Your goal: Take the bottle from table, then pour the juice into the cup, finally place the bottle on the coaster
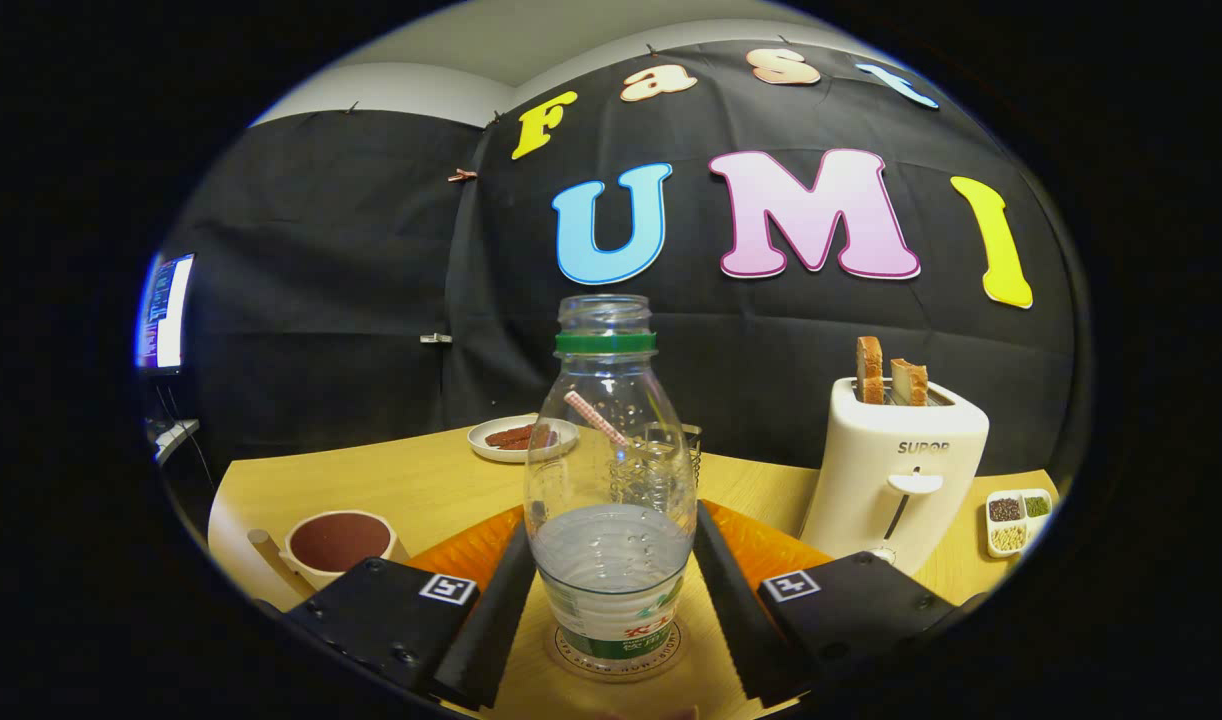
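Bottle (611, 480) upright on the coaster (619, 652), uncapped, partly filled.
My gripper (611, 640) spreads wide around it, fingers (491, 620) clear of both sides, gripping nothing.

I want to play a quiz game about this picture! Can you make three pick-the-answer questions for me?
1. Where does the clear plastic bottle stand?
A. on the round coaster
B. inside the toaster
C. on the white plate

2. How many bread slices stick out of the white toaster?
A. none
B. two
C. five

3. What are the gripper fingers doing?
A. squeezing the bottle's green neck ring
B. holding the cup
C. standing open on either side of the bottle

Answers: 1 A, the coaster's rim peeks out under the bottle. 2 B, two slices stand in the slots. 3 C, gaps show beside the bottle.
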Demonstrator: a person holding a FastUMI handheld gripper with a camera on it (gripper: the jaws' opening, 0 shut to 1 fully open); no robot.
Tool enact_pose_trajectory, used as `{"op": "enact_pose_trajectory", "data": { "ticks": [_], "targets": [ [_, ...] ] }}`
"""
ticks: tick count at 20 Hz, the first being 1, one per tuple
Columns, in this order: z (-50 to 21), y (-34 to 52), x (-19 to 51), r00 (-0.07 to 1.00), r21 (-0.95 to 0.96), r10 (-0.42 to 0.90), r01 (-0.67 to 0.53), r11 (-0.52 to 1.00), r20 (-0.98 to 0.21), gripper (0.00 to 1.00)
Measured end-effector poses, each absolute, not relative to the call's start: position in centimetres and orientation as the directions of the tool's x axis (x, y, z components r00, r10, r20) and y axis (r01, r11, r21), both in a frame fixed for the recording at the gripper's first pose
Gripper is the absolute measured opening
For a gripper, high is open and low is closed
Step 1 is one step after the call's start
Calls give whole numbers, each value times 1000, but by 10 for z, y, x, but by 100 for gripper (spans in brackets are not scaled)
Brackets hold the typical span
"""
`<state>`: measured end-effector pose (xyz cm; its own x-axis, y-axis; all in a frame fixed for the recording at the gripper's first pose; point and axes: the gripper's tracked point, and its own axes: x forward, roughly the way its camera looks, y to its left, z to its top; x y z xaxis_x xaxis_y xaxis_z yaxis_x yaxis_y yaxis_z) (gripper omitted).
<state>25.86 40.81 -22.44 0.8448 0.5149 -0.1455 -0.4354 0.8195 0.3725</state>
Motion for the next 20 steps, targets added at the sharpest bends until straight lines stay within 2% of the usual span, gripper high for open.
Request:
{"op": "enact_pose_trajectory", "data": {
  "ticks": [1, 2, 7, 11, 20],
  "targets": [
    [-224, 408, 258, 843, 379, 516, -434, 818, -149, 94],
    [-225, 406, 256, 841, 382, 518, -432, 817, -157, 95],
    [-203, 386, 237, 841, 382, 514, -425, 821, -170, 96],
    [-140, 345, 211, 869, 328, 486, -433, 840, -97, 95],
    [-27, 264, 143, 885, 316, 459, -413, 854, -83, 95]
  ]
}}
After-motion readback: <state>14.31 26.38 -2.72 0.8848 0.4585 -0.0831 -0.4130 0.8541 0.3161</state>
